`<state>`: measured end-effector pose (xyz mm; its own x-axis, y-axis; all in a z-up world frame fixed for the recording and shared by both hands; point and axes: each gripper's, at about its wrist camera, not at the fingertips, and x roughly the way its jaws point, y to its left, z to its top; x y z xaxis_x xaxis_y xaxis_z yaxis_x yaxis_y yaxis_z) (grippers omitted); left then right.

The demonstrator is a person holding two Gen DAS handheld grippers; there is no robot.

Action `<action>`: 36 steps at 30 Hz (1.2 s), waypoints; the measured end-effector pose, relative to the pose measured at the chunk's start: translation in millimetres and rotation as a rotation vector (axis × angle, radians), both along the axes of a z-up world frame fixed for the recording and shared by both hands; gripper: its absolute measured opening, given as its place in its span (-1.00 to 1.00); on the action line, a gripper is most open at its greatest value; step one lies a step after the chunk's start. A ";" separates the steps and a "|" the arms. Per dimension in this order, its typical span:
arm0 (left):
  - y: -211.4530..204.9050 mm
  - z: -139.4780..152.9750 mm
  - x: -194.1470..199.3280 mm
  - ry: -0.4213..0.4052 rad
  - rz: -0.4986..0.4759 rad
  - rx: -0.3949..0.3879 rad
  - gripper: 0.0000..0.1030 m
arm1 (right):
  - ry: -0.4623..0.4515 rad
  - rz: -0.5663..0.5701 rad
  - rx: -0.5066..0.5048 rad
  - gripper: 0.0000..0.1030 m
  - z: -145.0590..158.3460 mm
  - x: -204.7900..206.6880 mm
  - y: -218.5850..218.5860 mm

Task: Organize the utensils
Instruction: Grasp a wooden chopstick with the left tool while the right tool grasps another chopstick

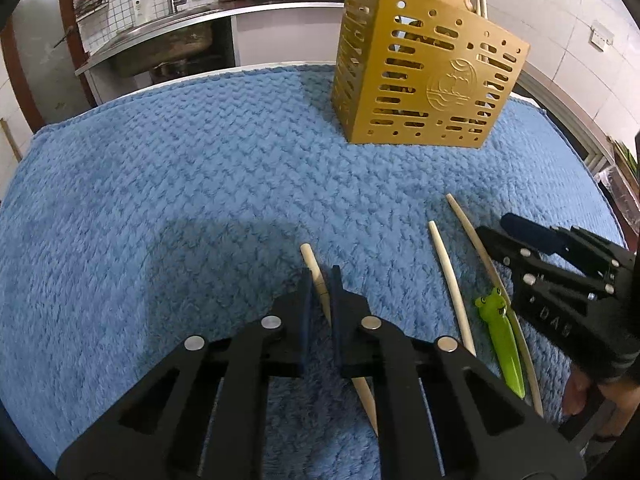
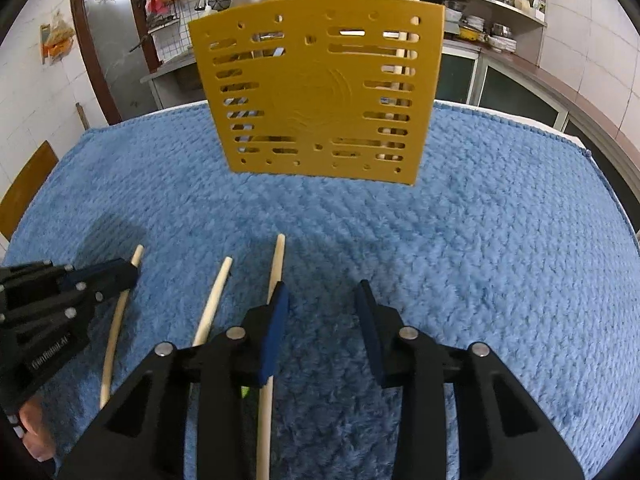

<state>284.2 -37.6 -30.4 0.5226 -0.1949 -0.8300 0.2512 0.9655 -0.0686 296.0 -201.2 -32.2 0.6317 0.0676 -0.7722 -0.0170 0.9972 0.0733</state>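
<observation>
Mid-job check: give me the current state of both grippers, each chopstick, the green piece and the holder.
Left gripper: shut on the leftmost pale wooden chopstick.
Right gripper: open, holding nothing.
Middle pale wooden chopstick: flat on the blue fleece cloth, free.
Rightmost pale wooden chopstick: flat, beside the right gripper.
Green frog-faced plastic piece: flat on the cloth.
Gold perforated plastic utensil holder: upright, already holding utensils.

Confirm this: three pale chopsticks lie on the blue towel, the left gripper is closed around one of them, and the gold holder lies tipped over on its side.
One thing is wrong: the gold holder stands upright on the blue towel, utensils poking from its top, as the right wrist view shows. The rest holds: three pale chopsticks, with the left gripper closed around one chopstick.
</observation>
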 end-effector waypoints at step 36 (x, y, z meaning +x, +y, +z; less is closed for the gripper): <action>-15.4 0.5 3.3 0.056 0.005 0.057 -0.87 | 0.108 -0.002 0.021 -0.92 10.4 11.1 -33.9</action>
